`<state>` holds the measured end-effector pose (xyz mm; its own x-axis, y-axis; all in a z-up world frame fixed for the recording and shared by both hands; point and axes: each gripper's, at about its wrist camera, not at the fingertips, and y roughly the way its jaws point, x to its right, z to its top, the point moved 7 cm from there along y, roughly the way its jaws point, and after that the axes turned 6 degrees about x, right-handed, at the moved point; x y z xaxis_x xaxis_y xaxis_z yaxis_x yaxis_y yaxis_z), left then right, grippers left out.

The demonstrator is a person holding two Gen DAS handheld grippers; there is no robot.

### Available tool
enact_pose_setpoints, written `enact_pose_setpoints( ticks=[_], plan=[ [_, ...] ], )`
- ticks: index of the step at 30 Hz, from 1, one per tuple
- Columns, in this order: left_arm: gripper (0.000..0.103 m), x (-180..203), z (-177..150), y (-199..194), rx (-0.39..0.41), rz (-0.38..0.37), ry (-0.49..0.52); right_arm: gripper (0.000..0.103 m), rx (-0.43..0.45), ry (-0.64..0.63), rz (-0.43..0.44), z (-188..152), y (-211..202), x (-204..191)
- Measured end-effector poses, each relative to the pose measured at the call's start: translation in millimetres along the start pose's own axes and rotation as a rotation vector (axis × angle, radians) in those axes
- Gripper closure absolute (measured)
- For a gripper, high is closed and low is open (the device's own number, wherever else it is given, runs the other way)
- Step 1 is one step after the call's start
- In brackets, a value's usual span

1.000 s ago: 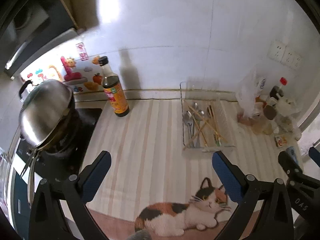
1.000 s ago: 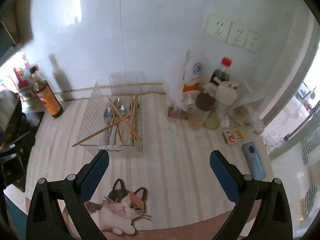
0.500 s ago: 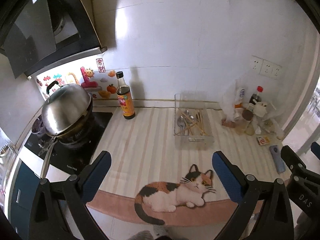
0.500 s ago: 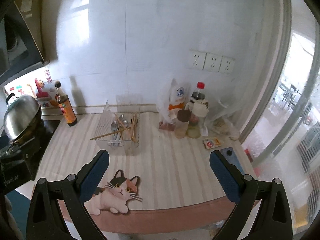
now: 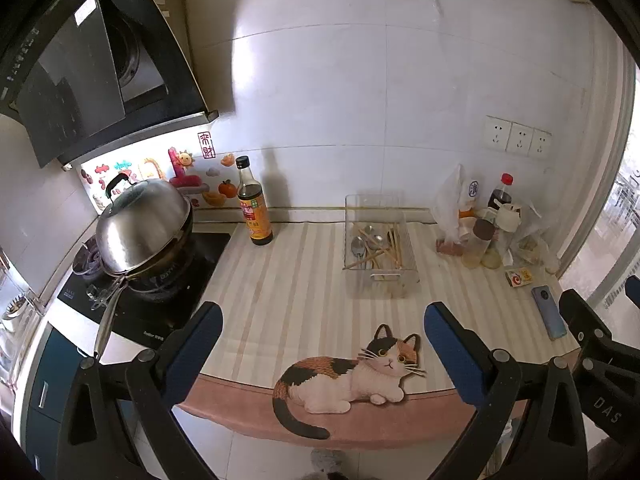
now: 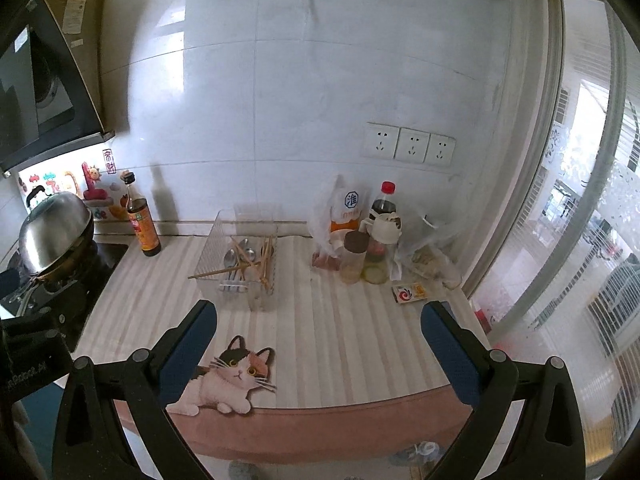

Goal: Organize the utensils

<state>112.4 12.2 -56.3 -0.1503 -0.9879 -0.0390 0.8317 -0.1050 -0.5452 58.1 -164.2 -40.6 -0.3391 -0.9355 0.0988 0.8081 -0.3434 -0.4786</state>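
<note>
A clear plastic tray (image 5: 412, 276) (image 6: 264, 300) stands on the striped counter near the back wall. Metal spoons (image 5: 357, 245) (image 6: 229, 258) and wooden chopsticks (image 5: 394, 242) (image 6: 266, 256) lie mixed inside it; one chopstick (image 6: 208, 274) pokes out over its left wall. My left gripper (image 5: 320, 344) is open, well back from the counter's front edge, nothing between its fingers. My right gripper (image 6: 320, 344) is open too, held off the front edge and empty.
A lidded steel wok (image 5: 142, 232) sits on the black cooktop at left, a soy sauce bottle (image 5: 254, 210) beside it. Bottles, jars and bags (image 6: 368, 240) crowd the back right. A phone (image 5: 550, 312) and small box (image 6: 410, 292) lie near the right edge. A cat mat (image 5: 348, 376) covers the front.
Both grippers have pulled back and up from the counter, so the tray looks smaller and farther. Both stay open and empty. Nothing on the counter has moved.
</note>
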Motion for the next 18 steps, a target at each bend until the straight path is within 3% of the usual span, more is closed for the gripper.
enact_pose_setpoints(
  ticks=[18],
  plan=[
    [0.0, -2.0, 1.3, 2.6, -0.011, 0.006, 0.007, 0.0, 0.004, -0.007, 0.01, 3.4, 4.4, 1.6]
  ],
)
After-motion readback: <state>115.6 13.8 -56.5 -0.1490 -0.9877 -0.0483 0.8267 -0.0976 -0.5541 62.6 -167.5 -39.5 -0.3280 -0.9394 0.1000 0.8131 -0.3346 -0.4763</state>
